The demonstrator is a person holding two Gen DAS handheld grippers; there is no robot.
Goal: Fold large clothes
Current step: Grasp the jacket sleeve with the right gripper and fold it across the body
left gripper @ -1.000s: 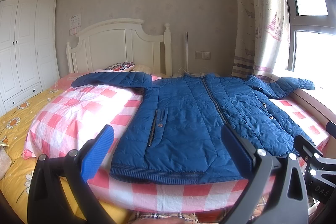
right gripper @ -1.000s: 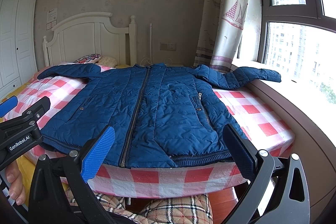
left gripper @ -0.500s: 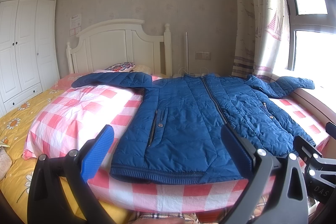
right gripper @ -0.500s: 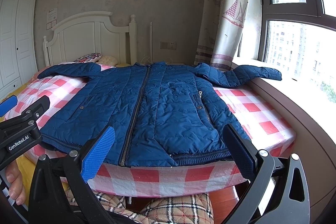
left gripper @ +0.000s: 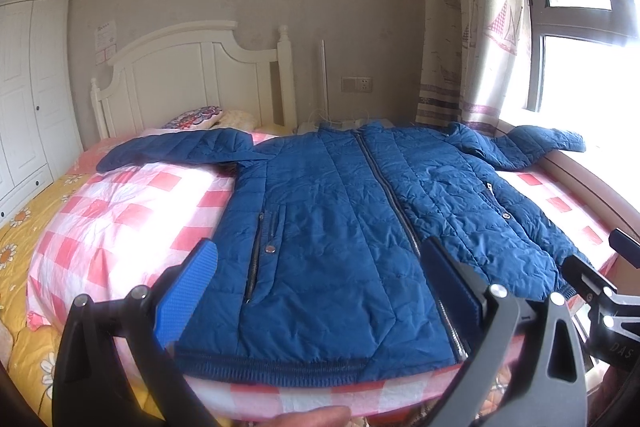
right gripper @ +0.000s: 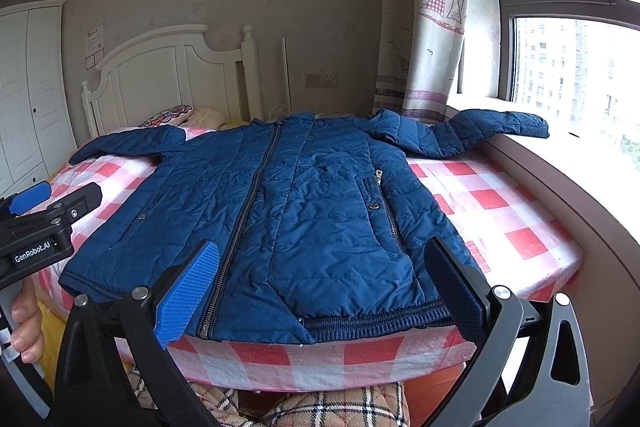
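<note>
I moved both wide-open grippers, left gripper (left gripper: 320, 287) and right gripper (right gripper: 322, 283), closer to the blue jacket (right gripper: 288, 203); its hem now fills the bottom of each frame.

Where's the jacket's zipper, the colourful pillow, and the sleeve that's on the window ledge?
zipper (right gripper: 248, 211), right wrist view, midway along the closed front zip.
colourful pillow (left gripper: 196, 117), left wrist view, its patterned face by the headboard.
sleeve (right gripper: 500, 125), right wrist view, the forearm part lying on the ledge.
</note>
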